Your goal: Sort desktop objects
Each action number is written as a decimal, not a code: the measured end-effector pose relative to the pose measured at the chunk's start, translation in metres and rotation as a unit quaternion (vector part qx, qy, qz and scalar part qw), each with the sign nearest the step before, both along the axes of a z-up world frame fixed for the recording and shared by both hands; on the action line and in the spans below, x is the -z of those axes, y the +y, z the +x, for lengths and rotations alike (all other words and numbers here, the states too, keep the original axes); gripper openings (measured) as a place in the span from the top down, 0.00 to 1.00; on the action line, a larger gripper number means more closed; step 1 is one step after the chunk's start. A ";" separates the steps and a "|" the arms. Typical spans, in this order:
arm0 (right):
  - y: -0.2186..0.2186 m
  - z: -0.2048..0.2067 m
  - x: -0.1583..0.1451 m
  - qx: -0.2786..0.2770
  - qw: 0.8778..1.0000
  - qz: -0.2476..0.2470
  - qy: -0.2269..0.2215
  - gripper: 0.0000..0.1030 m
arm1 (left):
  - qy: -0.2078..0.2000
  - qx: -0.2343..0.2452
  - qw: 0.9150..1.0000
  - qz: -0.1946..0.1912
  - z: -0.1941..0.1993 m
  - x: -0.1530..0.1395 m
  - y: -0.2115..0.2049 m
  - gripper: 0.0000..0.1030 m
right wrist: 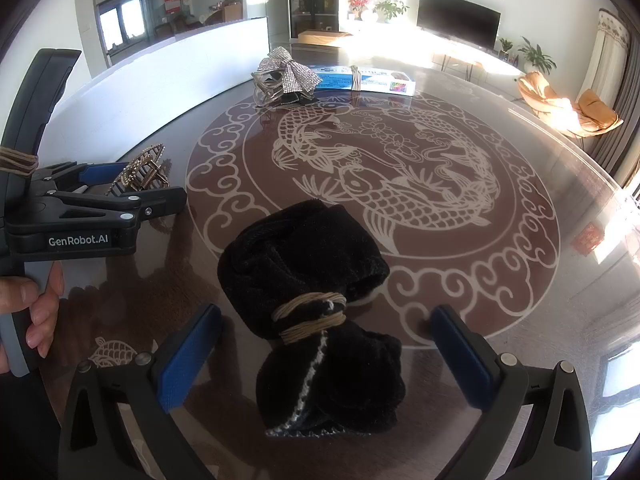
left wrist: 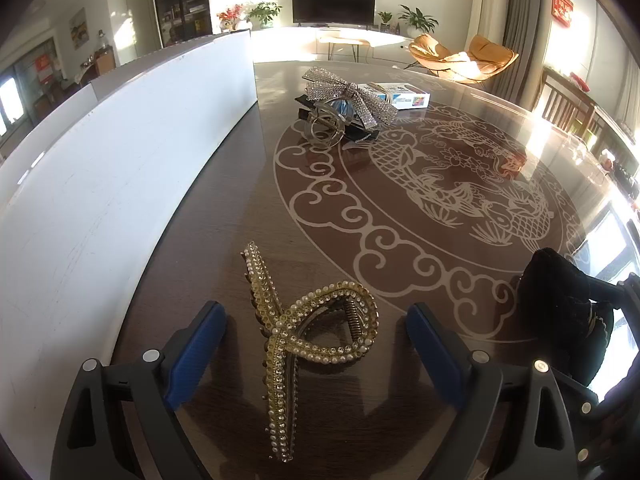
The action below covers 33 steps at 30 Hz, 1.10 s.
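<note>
The left tool (left wrist: 312, 344) stands with its blue pads wide apart on either side of a gold pearl-studded hair claw (left wrist: 304, 328), which lies on the table (left wrist: 224, 216) between them; neither pad touches it. In the right wrist view the same claw shows at the far left, beside the tip of that tool, whose handle a hand (right wrist: 36, 308) grips.

The right tool (right wrist: 324, 356) is likewise spread wide, its pads clear of a black velvet bundle (right wrist: 312, 280) tied round the middle with tan cord (right wrist: 312, 312). The bundle rests on the table between the fingers, partly over the edge of the round fish pattern (right wrist: 384, 184) under the glossy top.

Along the left side of the table runs a tall white board (left wrist: 120, 168), close to the gold claw.

At the far side of the pattern sits a small heap: a rhinestone bow (left wrist: 348, 96) on top of a clear plastic clip (left wrist: 324, 128) and a dark clip beneath. Just behind it lies a flat white and blue box (left wrist: 404, 96) bound with tan cord.
</note>
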State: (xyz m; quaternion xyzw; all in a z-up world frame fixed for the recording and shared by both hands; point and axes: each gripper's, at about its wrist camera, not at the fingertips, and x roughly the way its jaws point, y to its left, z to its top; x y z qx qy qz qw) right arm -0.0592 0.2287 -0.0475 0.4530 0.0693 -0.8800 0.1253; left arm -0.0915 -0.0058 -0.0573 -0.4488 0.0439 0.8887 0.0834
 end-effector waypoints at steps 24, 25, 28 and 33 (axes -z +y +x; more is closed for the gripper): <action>0.000 0.000 0.000 0.000 1.000 0.000 0.000 0.00 | -0.002 -0.001 1.000 0.001 -0.001 0.001 0.000 0.07; 0.000 0.000 0.000 0.000 1.000 0.000 0.000 0.00 | -0.002 -0.001 1.000 0.001 -0.001 0.001 0.000 0.07; 0.000 0.000 0.000 0.000 1.000 0.000 0.000 0.00 | -0.002 -0.001 1.000 0.001 -0.001 0.001 0.000 0.07; 0.000 0.001 0.000 0.000 1.000 0.000 0.000 0.00 | -0.002 -0.001 1.000 0.001 -0.001 0.001 0.000 0.07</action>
